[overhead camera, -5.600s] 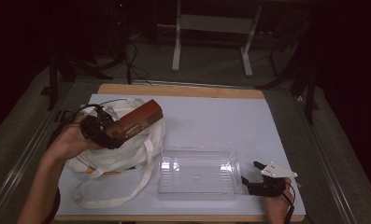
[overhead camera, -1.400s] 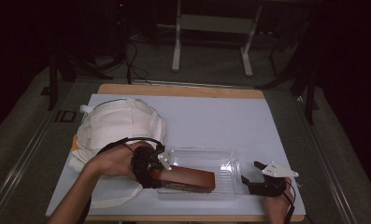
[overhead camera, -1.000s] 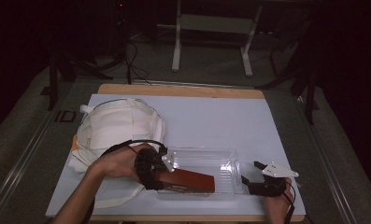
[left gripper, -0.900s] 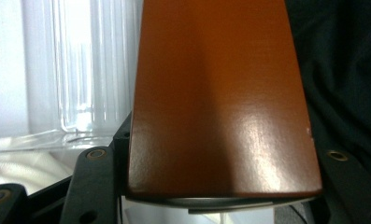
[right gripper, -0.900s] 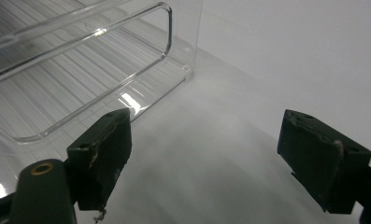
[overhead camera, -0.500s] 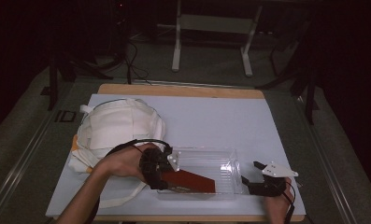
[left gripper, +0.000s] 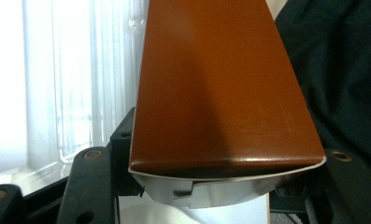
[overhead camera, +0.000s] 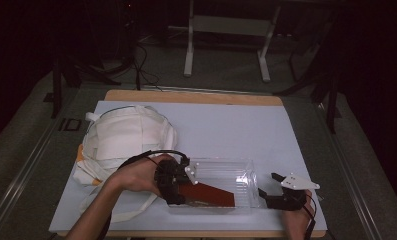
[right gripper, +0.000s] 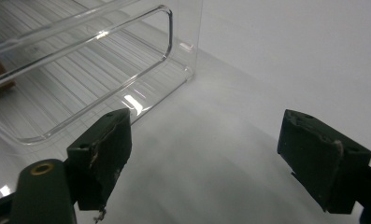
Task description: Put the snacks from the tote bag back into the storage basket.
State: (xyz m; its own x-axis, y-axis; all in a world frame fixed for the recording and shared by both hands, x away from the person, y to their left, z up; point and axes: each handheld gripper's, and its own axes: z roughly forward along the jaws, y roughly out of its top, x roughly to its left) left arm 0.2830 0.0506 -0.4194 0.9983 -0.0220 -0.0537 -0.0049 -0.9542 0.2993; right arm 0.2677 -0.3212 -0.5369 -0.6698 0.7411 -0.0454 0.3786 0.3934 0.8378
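A long brown box [overhead camera: 206, 194] lies slanted in the clear plastic tray [overhead camera: 241, 165] near the table's front edge. My left gripper [overhead camera: 180, 192] has its jaws on the box's left end. In the left gripper view the box [left gripper: 220, 93] runs away between the two black jaws, which hug its sides; its white end flap is bowed. These jaws have just been opening a little, with the box still between them. My right gripper [overhead camera: 268, 185] rests on the mat just right of the tray, open with nothing between its fingers [right gripper: 103, 149], beside the tray's corner [right gripper: 169, 28].
A crumpled white cloth bag [overhead camera: 126, 140] with loose straps lies at the left of the white mat [overhead camera: 226, 125]. The person's left forearm crosses the bag's lower straps. Beyond the table's wooden far edge stand dark frames and cables.
The left hand has carried the brown box from above the bag down into the tray, where it now lies lower and flatter. The right gripper has not moved.
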